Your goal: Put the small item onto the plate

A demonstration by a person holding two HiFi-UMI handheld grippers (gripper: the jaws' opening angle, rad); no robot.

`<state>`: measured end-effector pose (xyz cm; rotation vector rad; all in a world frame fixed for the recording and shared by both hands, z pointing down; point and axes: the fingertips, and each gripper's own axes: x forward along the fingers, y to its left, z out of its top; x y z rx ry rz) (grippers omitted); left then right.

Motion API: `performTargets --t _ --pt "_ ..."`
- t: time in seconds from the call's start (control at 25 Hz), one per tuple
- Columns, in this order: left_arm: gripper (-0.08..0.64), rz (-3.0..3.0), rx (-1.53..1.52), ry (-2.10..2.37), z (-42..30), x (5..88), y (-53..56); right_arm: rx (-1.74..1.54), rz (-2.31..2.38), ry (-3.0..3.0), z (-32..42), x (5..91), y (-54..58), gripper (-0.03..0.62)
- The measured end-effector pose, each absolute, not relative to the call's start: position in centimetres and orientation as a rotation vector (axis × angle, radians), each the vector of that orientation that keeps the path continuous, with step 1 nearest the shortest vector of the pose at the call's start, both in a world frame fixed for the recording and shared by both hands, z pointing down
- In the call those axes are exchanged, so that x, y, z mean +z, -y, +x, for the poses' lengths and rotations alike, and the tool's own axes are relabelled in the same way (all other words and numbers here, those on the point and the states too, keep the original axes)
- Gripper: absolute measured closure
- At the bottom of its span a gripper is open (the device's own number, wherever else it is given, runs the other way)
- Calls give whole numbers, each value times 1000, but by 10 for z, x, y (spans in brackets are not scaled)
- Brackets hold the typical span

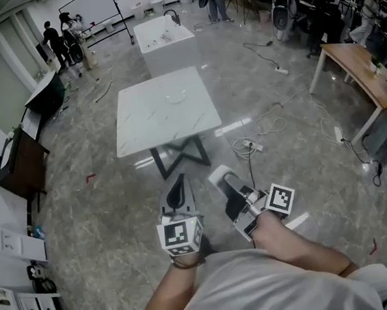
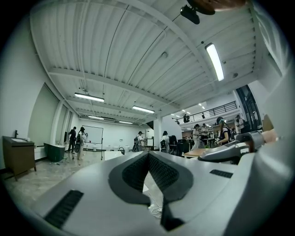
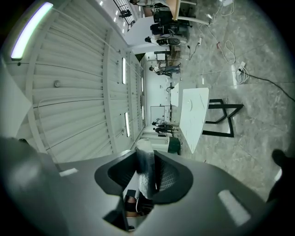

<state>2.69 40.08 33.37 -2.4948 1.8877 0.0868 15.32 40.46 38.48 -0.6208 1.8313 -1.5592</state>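
Note:
My right gripper (image 1: 224, 180) is shut on a small white cylinder-shaped item (image 1: 218, 176), which stands up between the pads (image 3: 145, 168) in the right gripper view. My left gripper (image 1: 177, 188) hangs beside it, shut with nothing in it; its pads meet (image 2: 148, 161). Both are held close to my body, well short of the white table (image 1: 165, 112). A pale plate (image 1: 176, 96) lies near the table's middle, faint against the white top. The table (image 3: 193, 117) shows far off in the right gripper view.
A white sink unit (image 1: 163, 40) stands behind the table. Cables and a power strip (image 1: 247, 145) lie on the grey floor to the table's right. A wooden desk (image 1: 360, 75) is at the far right, a dark cabinet (image 1: 19, 162) at the left. People stand in the back.

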Motion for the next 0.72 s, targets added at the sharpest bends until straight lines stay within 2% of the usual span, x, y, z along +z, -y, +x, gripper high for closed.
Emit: performTargets --t 0.32,0.72 --pt "553 -2507 96 -1880 0 339 -362 -1581 -621 -1833 119 391 -367 491" --pt "552 -2586 99 -1833 -79 334 -265 -1525 -663 -1805 40 372 -274 491"
